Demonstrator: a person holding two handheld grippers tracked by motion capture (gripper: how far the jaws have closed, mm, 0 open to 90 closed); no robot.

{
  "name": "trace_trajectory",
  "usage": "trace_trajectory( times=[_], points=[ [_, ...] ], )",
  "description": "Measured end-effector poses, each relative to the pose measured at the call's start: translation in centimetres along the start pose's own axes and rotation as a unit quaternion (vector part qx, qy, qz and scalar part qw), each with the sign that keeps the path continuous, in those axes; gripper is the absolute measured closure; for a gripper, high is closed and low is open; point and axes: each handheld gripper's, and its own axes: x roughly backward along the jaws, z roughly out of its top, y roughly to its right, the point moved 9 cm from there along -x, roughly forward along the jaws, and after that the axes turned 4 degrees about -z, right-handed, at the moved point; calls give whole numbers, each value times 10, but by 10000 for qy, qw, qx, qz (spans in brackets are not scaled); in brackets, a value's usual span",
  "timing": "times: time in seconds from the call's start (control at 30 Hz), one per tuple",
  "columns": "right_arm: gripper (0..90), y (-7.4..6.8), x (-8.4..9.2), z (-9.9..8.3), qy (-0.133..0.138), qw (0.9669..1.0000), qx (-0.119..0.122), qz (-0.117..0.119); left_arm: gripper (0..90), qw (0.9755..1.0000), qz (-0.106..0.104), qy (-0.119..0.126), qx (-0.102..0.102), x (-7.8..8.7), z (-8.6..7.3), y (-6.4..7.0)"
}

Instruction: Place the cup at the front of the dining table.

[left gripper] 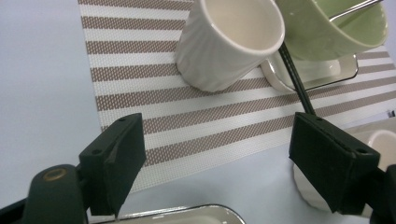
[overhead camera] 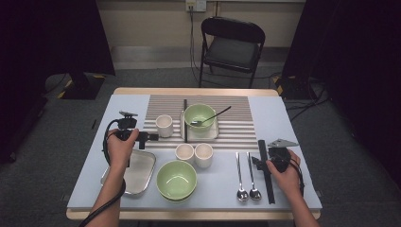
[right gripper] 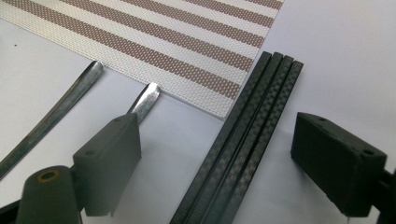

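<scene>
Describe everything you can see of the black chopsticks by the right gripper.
The black chopsticks lie flat on the pale blue table cover, bundled side by side as four slim square sticks with a woven, carbon-fibre-like checker pattern. They run lengthwise away from the person, their far ends level and just touching the corner of the striped placemat. The right gripper straddles them with jaws open, not touching. Two metal spoons lie to their left.

You have three white cups (overhead camera: 164, 126), two green bowls (overhead camera: 176, 179), three spoons (overhead camera: 241, 176), two metal trays (overhead camera: 134, 173), one striped placemat (overhead camera: 236, 123), and black chopsticks (overhead camera: 265, 172) whose number you cannot settle.
</scene>
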Motion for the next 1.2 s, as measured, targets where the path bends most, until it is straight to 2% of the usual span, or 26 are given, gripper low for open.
trace_trajectory(
  times=[0.3,0.8,1.2],
  points=[
    [152,0,0,0,0,10000,1,1,182,10000,-55,-64,-22,1,-8,2],
    [152,0,0,0,-1,10000,2,1,174,9998,-179,18,-72,4,-13,6],
    [152,0,0,0,-1,10000,5,-2,173,9993,-244,-55,-263,5,-24,8]
  ],
)
